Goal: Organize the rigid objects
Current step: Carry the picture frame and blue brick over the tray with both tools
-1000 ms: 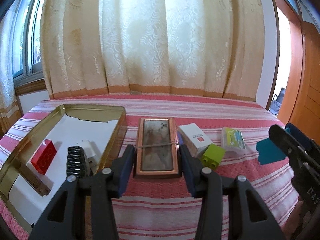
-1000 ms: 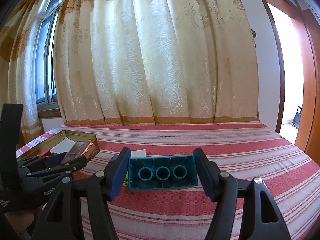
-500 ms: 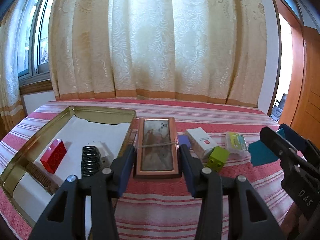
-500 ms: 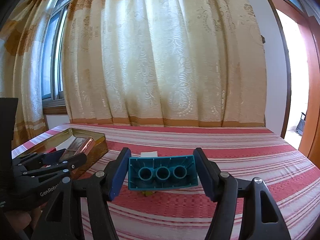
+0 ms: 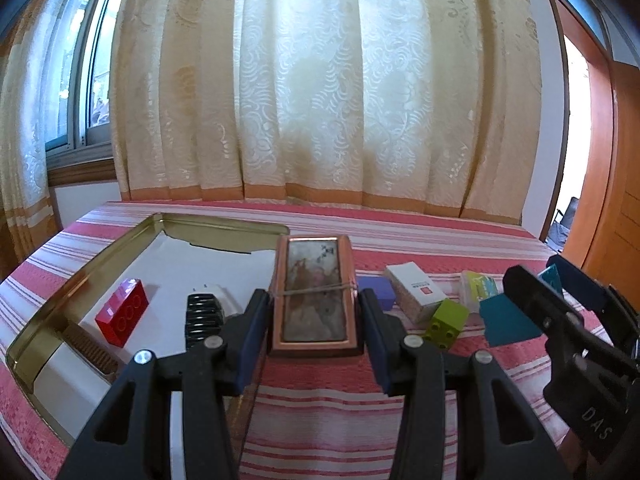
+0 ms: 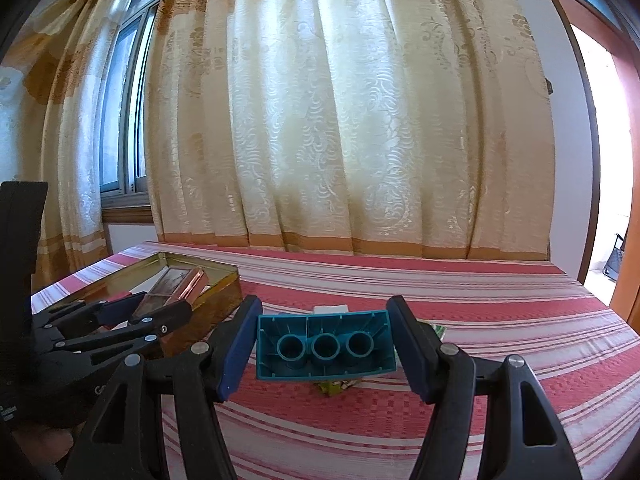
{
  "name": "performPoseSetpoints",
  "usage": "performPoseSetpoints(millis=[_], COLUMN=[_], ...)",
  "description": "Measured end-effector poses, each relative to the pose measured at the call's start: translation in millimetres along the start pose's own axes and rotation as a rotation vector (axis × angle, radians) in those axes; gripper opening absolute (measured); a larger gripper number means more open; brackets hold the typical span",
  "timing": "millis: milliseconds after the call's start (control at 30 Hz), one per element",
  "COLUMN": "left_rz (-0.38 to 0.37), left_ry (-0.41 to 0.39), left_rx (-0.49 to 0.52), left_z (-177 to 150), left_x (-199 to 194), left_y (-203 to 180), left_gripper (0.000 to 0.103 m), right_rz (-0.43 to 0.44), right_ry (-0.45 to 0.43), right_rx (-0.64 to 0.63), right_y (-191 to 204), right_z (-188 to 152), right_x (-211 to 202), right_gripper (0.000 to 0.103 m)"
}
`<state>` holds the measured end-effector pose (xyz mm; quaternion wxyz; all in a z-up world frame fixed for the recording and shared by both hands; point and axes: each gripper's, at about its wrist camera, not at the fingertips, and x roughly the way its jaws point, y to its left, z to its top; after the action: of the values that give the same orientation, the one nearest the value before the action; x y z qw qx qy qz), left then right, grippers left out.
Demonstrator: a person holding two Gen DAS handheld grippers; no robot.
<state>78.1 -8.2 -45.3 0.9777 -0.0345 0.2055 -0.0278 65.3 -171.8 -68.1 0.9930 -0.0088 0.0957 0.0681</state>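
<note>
Left gripper point(image 5: 314, 334) clamped on glossy copper-rimmed rectangular case point(image 5: 313, 294), right gripper point(image 6: 325, 350) at three o'clock, tilted slightly down, clamped on hollow teal plastic brick point(image 6: 325, 345)

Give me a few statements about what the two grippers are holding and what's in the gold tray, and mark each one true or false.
1. The left gripper grips a copper-framed rectangular tin. True.
2. The right gripper is empty. False: it holds a teal plastic building brick, hollow underside toward the camera.
3. A red plastic brick lies in the gold metal tray. True.
4. The lime-green plastic brick sits inside the tray. False: it rests on the striped red cloth.
</note>
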Motion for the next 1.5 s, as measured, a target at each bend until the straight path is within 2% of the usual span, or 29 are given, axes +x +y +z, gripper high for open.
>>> performPoseSetpoints(millis=[1500], left_rz=[0.037], left_ry=[-0.041], left_rx=[-0.053], left_z=[-1.5], left_x=[-13.0], left_y=[41.4], left_gripper=[0.046], right_rz=[0.087], right_ry=[-0.003], right_rx=[-0.036], right_y=[45.0], right_z=[-0.8], right_x=[9.9], right_gripper=[0.067])
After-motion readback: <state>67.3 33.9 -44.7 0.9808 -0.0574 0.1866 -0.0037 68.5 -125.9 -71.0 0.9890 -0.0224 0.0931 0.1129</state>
